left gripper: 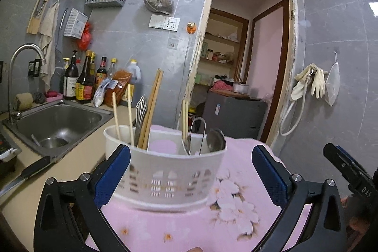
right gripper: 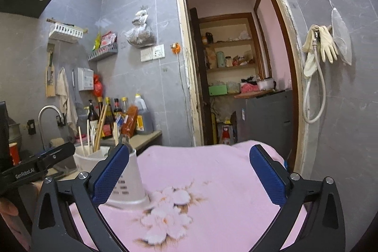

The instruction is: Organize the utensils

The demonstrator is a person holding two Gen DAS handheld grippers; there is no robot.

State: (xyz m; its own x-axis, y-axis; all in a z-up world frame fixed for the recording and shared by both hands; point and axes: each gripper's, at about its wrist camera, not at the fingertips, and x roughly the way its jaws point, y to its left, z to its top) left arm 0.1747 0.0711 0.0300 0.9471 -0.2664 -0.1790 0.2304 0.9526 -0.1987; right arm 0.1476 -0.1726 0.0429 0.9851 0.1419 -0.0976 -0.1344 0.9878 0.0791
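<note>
Standing upright in caddy (left gripper: 165, 171): chopsticks (left gripper: 151, 108)

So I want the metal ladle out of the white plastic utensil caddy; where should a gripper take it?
Grip the ladle by its rounded bowl, standing above the caddy rim, descending from above: its handle is buried inside, beside the tongs.

A white utensil caddy (left gripper: 163, 171) with cut-out slots is sitting mid-frame on a pink cloth (left gripper: 241, 216) printed with pale blossoms. Blue pads (left gripper: 113, 174) are showing on black gripper fingers. Grey tiles (left gripper: 132, 23) are filling the upper frame.
</note>
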